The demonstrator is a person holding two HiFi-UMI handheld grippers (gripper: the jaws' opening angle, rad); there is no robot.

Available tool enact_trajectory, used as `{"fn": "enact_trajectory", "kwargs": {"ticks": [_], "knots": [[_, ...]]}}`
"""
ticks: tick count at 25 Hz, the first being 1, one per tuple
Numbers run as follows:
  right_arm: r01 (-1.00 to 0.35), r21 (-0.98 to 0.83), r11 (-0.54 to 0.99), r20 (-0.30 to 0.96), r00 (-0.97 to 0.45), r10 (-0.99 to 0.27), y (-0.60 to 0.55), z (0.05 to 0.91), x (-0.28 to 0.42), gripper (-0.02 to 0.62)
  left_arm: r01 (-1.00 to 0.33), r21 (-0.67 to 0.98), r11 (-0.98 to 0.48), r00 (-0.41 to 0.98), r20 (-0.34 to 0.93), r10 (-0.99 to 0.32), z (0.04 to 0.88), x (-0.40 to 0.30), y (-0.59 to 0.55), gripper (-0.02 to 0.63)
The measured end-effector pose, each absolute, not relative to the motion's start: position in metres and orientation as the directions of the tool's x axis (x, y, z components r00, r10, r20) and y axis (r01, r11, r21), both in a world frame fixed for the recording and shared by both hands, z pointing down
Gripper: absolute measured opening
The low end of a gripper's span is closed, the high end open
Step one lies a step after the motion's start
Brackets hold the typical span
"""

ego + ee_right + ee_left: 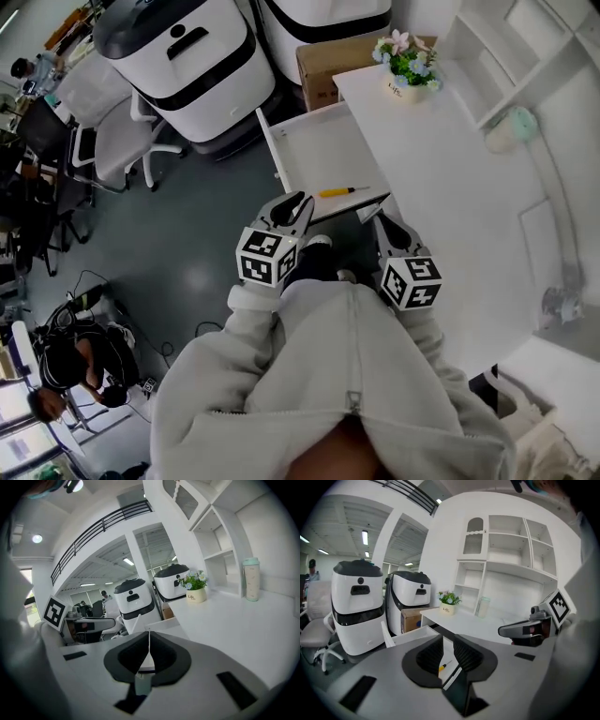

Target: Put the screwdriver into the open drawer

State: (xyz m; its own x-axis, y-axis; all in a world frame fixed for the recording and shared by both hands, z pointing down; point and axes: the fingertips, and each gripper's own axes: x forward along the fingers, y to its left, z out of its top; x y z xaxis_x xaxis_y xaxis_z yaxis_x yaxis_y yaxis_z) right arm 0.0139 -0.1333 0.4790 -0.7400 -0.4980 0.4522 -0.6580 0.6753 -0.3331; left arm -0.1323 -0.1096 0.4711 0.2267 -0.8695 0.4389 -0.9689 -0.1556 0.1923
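A yellow-handled screwdriver (342,192) lies inside the open white drawer (323,155), near its front edge by the desk (450,187). My left gripper (300,201) hovers just in front of the drawer, its jaws parted by a narrow gap with nothing between them. In the left gripper view the screwdriver (444,667) shows through that gap (448,640), well below the jaws. My right gripper (381,219) hangs beside the drawer's corner, near the desk's edge. In the right gripper view its jaws (149,641) meet at the tips and hold nothing.
Two white machines (187,56) and an office chair (112,122) stand beyond the drawer, with a cardboard box (328,66) beside them. A flower pot (408,66) sits at the desk's far corner, a pale cup (514,127) by the shelves (525,47). A person (75,366) sits at lower left.
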Motion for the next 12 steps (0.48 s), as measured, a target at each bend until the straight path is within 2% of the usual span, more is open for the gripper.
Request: {"fn": "enact_trajectory", "kwargs": {"ticks": [12], "knots": [[-0.595,-0.283,0.753,0.409,-0.784,-0.466,-0.13,0.467,0.01,0.034,-0.974,0.219,0.054,0.019,0.318,-0.948,0.447,-0.151,-0.044,0.02]]}}
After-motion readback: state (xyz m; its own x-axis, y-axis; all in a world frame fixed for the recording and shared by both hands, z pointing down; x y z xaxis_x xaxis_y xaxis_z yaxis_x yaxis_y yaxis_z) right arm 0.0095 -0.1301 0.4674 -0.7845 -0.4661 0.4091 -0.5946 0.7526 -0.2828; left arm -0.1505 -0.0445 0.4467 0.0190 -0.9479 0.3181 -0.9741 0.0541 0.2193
